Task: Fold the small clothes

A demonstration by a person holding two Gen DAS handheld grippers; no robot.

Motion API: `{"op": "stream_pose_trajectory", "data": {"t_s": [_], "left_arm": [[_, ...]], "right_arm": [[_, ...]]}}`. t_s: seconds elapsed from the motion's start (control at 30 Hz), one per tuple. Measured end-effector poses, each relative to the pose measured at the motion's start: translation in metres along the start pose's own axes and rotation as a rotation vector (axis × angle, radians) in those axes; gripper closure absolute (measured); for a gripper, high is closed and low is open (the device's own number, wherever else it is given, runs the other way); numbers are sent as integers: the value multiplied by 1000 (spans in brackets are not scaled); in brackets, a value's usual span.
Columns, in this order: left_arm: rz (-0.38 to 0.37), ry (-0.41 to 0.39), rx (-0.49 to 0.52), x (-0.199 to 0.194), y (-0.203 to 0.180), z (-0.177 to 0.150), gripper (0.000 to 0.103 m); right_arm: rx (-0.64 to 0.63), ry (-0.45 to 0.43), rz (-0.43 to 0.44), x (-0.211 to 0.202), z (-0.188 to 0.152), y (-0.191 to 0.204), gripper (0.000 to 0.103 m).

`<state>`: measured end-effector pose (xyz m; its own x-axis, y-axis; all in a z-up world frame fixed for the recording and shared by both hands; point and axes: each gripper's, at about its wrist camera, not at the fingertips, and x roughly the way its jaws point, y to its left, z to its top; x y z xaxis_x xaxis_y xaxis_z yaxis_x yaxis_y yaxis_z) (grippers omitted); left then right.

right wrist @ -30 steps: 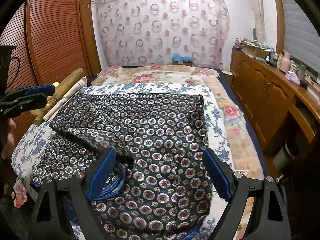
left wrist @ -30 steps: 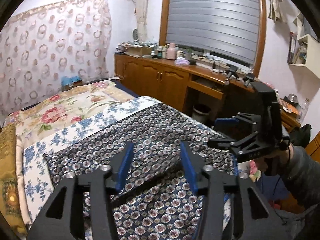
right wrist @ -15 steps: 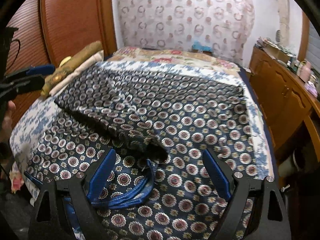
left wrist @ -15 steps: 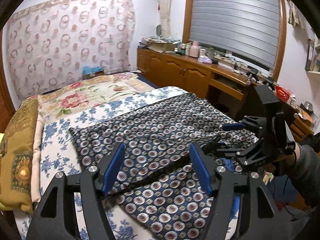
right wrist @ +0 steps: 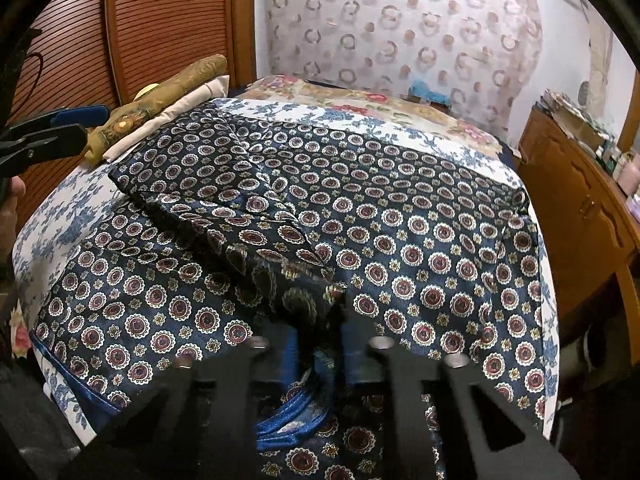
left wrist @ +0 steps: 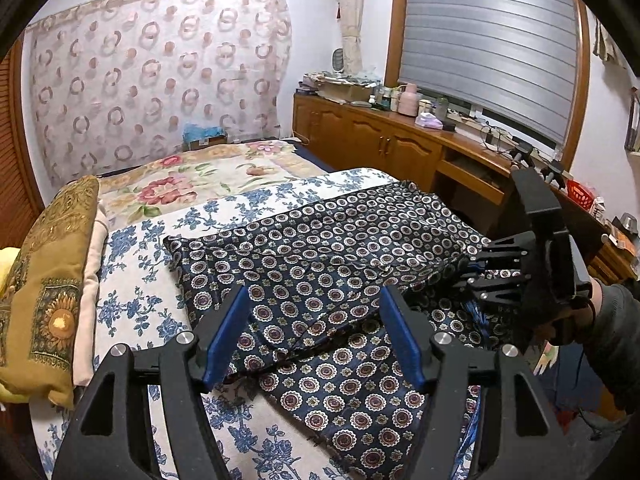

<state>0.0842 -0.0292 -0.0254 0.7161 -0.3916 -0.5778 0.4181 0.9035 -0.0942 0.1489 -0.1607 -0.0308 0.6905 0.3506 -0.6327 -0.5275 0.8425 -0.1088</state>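
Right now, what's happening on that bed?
A person with a handheld gripper in each hand is folding a navy patterned garment spread on the floral bedsheet. The right gripper has just been closing and now pinches a fold of the fabric near the blue-trimmed edge. The left gripper is open, its jaws just widened, poised over the folded flap without gripping it. One part of the garment is already folded over.

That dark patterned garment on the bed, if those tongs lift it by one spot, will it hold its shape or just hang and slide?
The patterned garment will probably hang limp: it already lies in soft folds and creases on the bed. Its sheen suggests a smooth, slippery cloth, so layers may slide apart. The right tongs, which have just been closing, pinch a bunched fold, so the rest would likely trail.
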Motion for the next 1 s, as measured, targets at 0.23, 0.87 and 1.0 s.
{"op": "stream_pose_trajectory", "data": {"t_s": [0.23, 0.87, 1.0], "left_arm": [[6, -2, -19, -1, 5, -3, 35], [4, -25, -32, -6, 11, -2, 34], [3, -20, -32, -4, 9, -2, 34]], "right_arm": [[26, -113, 22, -31, -3, 0, 100], [181, -134, -131, -111, -68, -57, 100], [221, -73, -139, -106, -85, -68, 100]]}}
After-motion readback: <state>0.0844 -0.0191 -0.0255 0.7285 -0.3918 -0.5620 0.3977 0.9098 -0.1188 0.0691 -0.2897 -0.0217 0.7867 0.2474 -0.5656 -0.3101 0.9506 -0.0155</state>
